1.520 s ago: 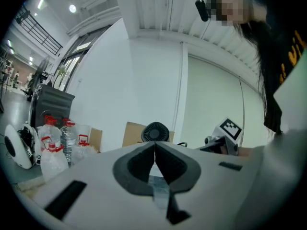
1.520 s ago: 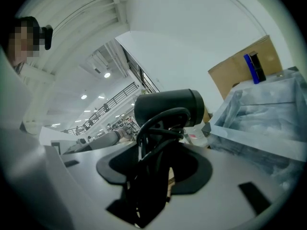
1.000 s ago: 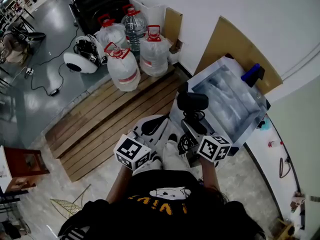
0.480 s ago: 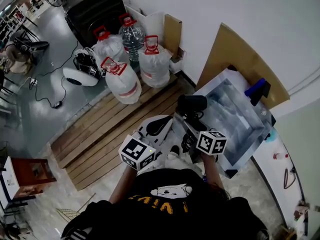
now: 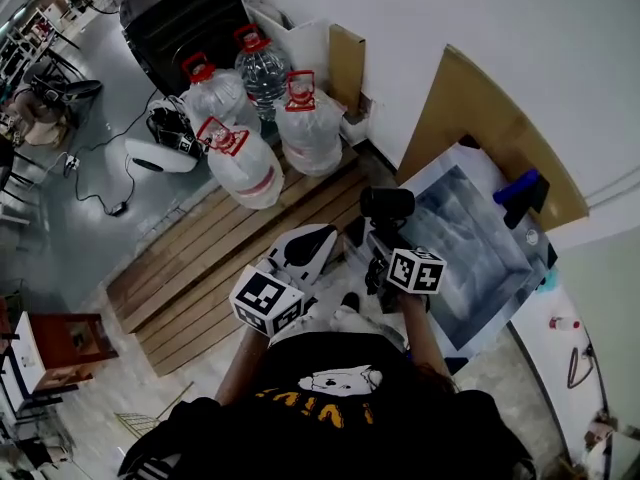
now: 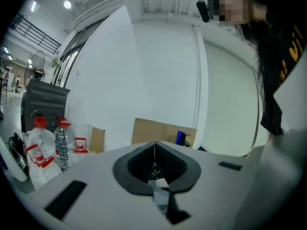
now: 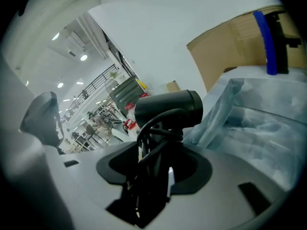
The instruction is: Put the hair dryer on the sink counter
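The black hair dryer (image 5: 387,204) has its cord wound round the handle. My right gripper (image 5: 381,245) is shut on that handle, and the barrel (image 7: 168,107) stands above the jaws. It hangs at the near left edge of the plastic-wrapped sink (image 5: 470,238), which fills the right side of the right gripper view (image 7: 254,123). My left gripper (image 5: 318,238) is to the left of the dryer over the wooden boards. Its jaws meet in a line with nothing between them (image 6: 154,150).
Several big water bottles (image 5: 250,158) stand on a wooden pallet (image 5: 200,258) by the wall. Cardboard (image 5: 480,118) leans behind the sink, beside a blue part (image 5: 520,190). A white counter strip (image 5: 545,338) runs at the right. A black cabinet (image 5: 190,18) is at the far left.
The right gripper's marker cube has shifted up and left in the head view with the dryer still held. The left gripper has moved slightly too. The sink now sits further right in the picture.
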Demonstrator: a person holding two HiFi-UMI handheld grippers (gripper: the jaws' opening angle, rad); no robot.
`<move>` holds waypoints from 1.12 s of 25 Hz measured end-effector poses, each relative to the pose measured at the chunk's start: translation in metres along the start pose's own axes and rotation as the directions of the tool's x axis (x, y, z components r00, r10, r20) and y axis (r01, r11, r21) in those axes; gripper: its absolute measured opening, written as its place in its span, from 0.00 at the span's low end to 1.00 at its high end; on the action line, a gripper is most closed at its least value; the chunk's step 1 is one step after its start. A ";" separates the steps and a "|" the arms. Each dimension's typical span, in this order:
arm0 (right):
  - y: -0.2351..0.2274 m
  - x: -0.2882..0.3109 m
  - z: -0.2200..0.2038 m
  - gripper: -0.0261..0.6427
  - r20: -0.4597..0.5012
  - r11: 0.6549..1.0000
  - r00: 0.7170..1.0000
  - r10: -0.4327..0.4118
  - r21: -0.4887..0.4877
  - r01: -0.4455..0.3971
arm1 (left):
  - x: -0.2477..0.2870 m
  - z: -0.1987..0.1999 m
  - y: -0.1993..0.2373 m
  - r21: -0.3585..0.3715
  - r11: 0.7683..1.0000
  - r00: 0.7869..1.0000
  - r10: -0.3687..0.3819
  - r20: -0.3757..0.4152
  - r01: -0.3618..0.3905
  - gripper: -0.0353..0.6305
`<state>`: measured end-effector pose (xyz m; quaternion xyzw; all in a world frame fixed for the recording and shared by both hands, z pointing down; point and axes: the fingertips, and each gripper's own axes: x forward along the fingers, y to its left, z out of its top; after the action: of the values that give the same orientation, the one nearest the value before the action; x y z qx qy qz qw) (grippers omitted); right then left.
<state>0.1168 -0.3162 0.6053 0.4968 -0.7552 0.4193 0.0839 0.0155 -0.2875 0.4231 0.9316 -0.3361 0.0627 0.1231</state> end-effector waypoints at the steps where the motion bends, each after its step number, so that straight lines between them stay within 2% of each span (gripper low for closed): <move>1: -0.005 0.005 0.002 0.33 0.000 1.000 1.000 -0.013 0.008 0.013 | 0.003 0.000 0.001 0.000 1.000 1.000 0.003 0.000 -0.003 0.07; 7: -0.028 0.022 0.007 0.33 0.004 0.991 0.992 -0.125 0.047 0.125 | 0.014 0.002 0.005 0.001 1.000 1.000 0.004 0.006 -0.004 0.07; 13: -0.042 0.029 0.010 0.33 0.031 0.959 0.958 -0.284 -0.008 0.285 | 0.014 0.001 0.016 -0.005 1.000 1.000 -0.004 -0.008 0.004 0.07; 22: -0.042 0.034 0.003 0.35 0.058 0.945 0.943 -0.326 -0.004 0.327 | 0.022 0.007 0.029 0.008 0.995 0.995 -0.103 -0.010 0.103 0.07; 28: -0.045 0.030 -0.001 0.38 0.049 0.923 0.921 -0.386 0.020 0.385 | 0.019 0.006 0.033 0.020 0.987 0.987 -0.160 -0.027 0.161 0.07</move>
<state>0.1384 -0.3431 0.6470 0.6467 -0.6425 0.3855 0.1427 0.0095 -0.3256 0.4271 0.9561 -0.2577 0.0680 0.1216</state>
